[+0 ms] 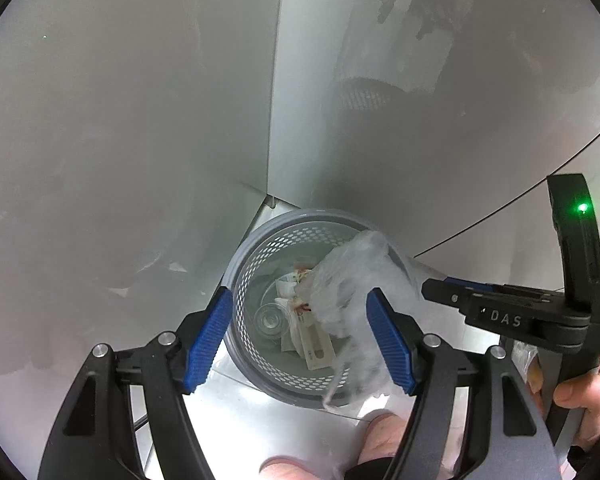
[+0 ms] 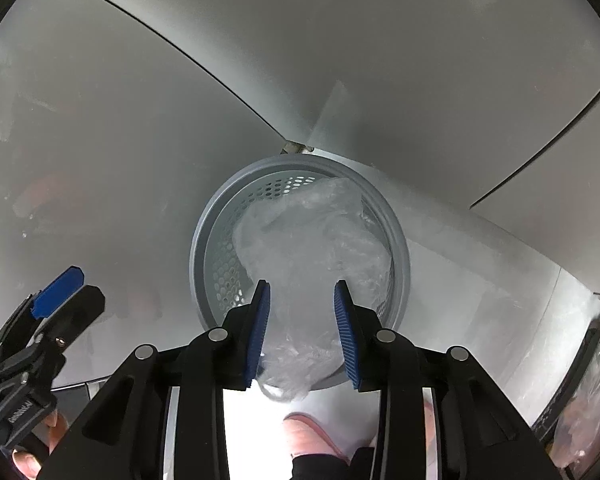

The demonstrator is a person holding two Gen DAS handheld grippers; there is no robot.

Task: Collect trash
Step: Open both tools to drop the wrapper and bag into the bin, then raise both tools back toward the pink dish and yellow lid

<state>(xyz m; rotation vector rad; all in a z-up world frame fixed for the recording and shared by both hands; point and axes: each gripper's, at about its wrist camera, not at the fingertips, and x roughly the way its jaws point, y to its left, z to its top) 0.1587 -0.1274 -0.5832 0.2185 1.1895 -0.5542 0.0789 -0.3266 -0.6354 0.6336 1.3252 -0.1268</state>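
Grey corner, mesh bin (image 2: 400, 264) — plastic bag (image 2: 312, 248) droops lengthwise inside; both claws apart, unclamped.

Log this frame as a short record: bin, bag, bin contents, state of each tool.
bin: grey perforated bin on the floor, in a corner of grey panels
bag: clear plastic bag hanging over and into the bin
bin contents: paper scraps and a clear cup
left tool: open, bag film near its right pad, contact unclear
right tool: open, bag between the pads, not pinched
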